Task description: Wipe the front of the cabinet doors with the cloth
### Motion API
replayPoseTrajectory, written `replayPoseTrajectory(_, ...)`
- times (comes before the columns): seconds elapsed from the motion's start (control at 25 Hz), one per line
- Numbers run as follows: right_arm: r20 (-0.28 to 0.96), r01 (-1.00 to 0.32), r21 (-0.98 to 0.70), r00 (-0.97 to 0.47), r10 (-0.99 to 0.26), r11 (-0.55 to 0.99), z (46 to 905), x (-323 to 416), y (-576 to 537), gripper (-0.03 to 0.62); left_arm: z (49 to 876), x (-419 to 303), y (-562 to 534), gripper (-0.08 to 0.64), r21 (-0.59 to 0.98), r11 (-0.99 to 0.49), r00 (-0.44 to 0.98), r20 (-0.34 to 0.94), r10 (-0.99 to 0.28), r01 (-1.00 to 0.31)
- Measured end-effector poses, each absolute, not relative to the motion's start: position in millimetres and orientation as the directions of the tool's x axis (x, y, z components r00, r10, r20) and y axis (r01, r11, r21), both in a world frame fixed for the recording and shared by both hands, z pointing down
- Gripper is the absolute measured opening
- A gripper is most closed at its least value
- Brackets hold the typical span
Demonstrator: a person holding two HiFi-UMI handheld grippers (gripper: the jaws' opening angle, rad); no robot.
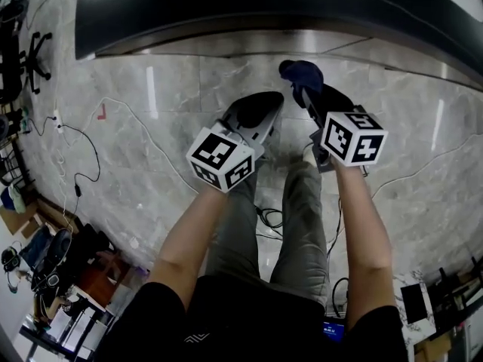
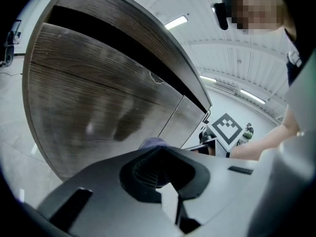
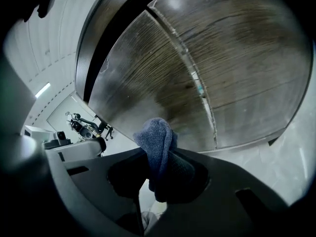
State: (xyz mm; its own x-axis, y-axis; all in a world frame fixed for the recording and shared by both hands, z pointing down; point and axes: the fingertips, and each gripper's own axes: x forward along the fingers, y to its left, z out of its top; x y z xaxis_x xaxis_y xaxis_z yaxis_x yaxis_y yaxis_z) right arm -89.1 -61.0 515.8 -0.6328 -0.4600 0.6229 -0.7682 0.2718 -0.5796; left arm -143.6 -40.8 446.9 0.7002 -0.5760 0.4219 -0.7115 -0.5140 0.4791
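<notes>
The blue cloth (image 1: 300,74) is bunched between the jaws of my right gripper (image 1: 303,85), which is shut on it. In the right gripper view the cloth (image 3: 157,137) sticks up out of the right gripper (image 3: 160,169), close to the dark wood-grain cabinet doors (image 3: 222,58); I cannot tell whether it touches them. The left gripper (image 1: 260,111) hangs beside it to the left, lower, jaws together and empty. In the left gripper view the left gripper (image 2: 160,169) faces the cabinet doors (image 2: 98,98), and a scrap of blue cloth (image 2: 153,142) shows just past its tips.
From the head view the cabinet (image 1: 264,6) fills the top, its front (image 1: 249,42) seen steeply from above. Cables (image 1: 83,157) trail over the marble floor at left, with an office chair (image 1: 30,51) and clutter (image 1: 53,255) beyond. The person's legs (image 1: 294,217) stand below the grippers.
</notes>
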Motion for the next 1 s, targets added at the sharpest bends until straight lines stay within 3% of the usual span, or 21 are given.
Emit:
replayPoseTrajectory(0.56, 0.614, -0.697, -0.596, -0.716, -0.333, 0.399, 523, -233, -52, 0.086, 466, -289, -34, -0.002, 0.455, -0.366, 0.563, 0.448, -0.694, -0.812)
replayPoseTrajectory(1.0, 0.636, -0.692, -0.599, -0.717, -0.287, 0.403, 549, -301, -46, 0.086, 497, -364, -21, -0.002, 0.461, -0.255, 0.478, 0.469, -0.743, -0.850)
